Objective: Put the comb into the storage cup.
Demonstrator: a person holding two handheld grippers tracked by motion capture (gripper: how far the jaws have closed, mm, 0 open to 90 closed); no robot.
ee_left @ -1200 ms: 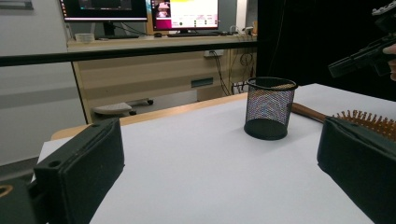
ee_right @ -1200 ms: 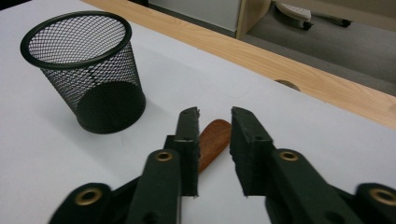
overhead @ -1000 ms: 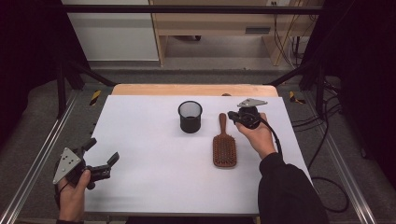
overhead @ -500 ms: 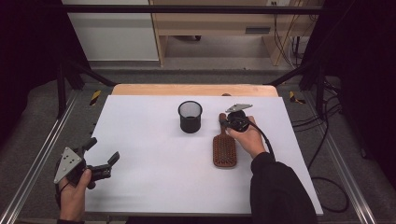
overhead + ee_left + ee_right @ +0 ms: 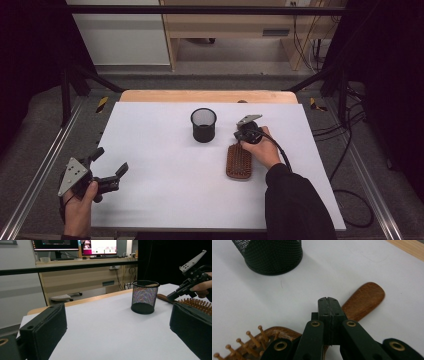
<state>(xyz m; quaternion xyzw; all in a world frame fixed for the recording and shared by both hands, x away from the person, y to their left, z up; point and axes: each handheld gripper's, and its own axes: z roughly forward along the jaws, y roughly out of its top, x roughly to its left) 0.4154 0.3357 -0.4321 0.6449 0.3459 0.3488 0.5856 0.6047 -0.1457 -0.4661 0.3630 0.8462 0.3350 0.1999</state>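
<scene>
A wooden hairbrush (image 5: 239,161) lies bristles up on the white table (image 5: 160,150), its handle pointing away from me. A black mesh cup (image 5: 203,125) stands upright just left of the handle end. My right gripper (image 5: 240,135) hovers over the handle (image 5: 365,300), low and close; its jaws are pressed together with nothing between them, so my right gripper (image 5: 328,300) is shut. My left gripper (image 5: 110,160) is held at the table's front left corner, open and empty. In the left gripper view the cup (image 5: 145,297) and brush (image 5: 197,304) sit far ahead to the right.
A wooden strip (image 5: 205,96) runs along the table's far edge. Metal rails (image 5: 45,165) flank both sides. Beyond the table stands a desk with monitors (image 5: 75,245). The right gripper's cable (image 5: 282,150) trails over the hand and off the right side.
My right gripper has moved left, from beside the brush's right side to over its handle near the cup. The left gripper has stayed put.
</scene>
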